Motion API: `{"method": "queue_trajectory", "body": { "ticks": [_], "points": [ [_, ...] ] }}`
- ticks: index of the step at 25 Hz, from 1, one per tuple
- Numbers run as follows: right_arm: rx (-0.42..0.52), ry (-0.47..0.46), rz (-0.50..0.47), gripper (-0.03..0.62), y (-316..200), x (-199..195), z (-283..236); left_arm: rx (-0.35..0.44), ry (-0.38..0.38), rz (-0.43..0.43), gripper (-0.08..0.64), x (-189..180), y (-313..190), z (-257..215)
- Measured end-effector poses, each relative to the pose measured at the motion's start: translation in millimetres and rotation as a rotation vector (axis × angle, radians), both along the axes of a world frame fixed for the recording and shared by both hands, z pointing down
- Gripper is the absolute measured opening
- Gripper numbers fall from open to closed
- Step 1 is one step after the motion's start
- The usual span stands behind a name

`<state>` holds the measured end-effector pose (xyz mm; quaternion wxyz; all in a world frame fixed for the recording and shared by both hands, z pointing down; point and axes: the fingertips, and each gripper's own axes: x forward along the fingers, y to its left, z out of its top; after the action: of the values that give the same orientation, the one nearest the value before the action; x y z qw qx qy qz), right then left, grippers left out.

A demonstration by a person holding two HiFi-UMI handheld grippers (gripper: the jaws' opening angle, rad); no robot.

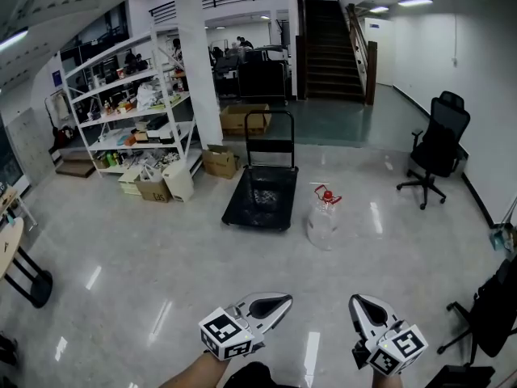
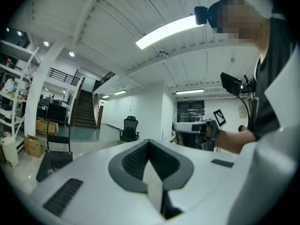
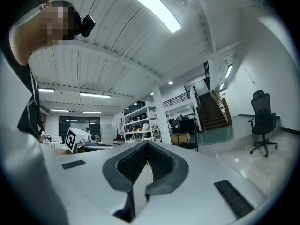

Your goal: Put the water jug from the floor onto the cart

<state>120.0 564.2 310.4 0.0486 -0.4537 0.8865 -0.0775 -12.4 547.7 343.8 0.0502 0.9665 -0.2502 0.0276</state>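
- The water jug (image 1: 323, 219), clear with a red cap, stands upright on the floor (image 1: 145, 281) at frame centre, just right of the black cart (image 1: 262, 194).
- The left tool (image 1: 283, 301) and right tool (image 1: 358, 301), at the bottom of the frame, are both clenched on nothing, well apart from the jug.
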Motion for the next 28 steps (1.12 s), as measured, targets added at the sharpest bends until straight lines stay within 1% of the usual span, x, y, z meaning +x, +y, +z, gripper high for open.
{"method": "queue_trajectory", "body": {
  "ticks": [2,6,8,11,16,19,23,26,28],
  "points": [
    [-0.005,0.000,0.002,-0.003,-21.0,5.4,4.3,-0.016,0.007,0.007,0.000,3.4,-18.4,6.6],
    [-0.017,0.010,0.032,-0.003,-76.0,17.7,11.9,0.001,0.014,0.033,0.000,14.0,-72.9,12.9],
    [-0.026,-0.002,0.042,-0.003,-105.6,15.5,12.0,-0.009,0.019,0.028,0.000,11.8,-107.9,11.8],
    [-0.031,-0.005,0.055,-0.003,-154.6,10.7,9.0,-0.026,0.047,0.030,0.000,6.0,-158.6,6.2],
    [-0.065,-0.041,0.086,-0.003,-237.7,5.5,14.0,-0.035,0.047,0.038,0.000,-3.1,-242.7,5.8],
    [-0.086,-0.035,0.081,-0.003,-280.6,2.9,18.8,-0.053,0.060,0.021,0.000,-7.3,-289.1,7.5],
    [-0.096,-0.014,0.055,-0.003,-329.7,12.4,17.5,-0.065,0.057,0.009,0.000,5.1,-334.4,10.7],
    [-0.099,-0.038,0.030,-0.003,-372.8,25.1,20.8,-0.059,0.025,-0.013,0.000,18.7,-374.4,15.1],
    [-0.100,-0.045,0.008,-0.003,-404.4,40.0,22.5,-0.059,0.025,-0.033,0.000,36.7,-404.0,13.7]
  ]
}}
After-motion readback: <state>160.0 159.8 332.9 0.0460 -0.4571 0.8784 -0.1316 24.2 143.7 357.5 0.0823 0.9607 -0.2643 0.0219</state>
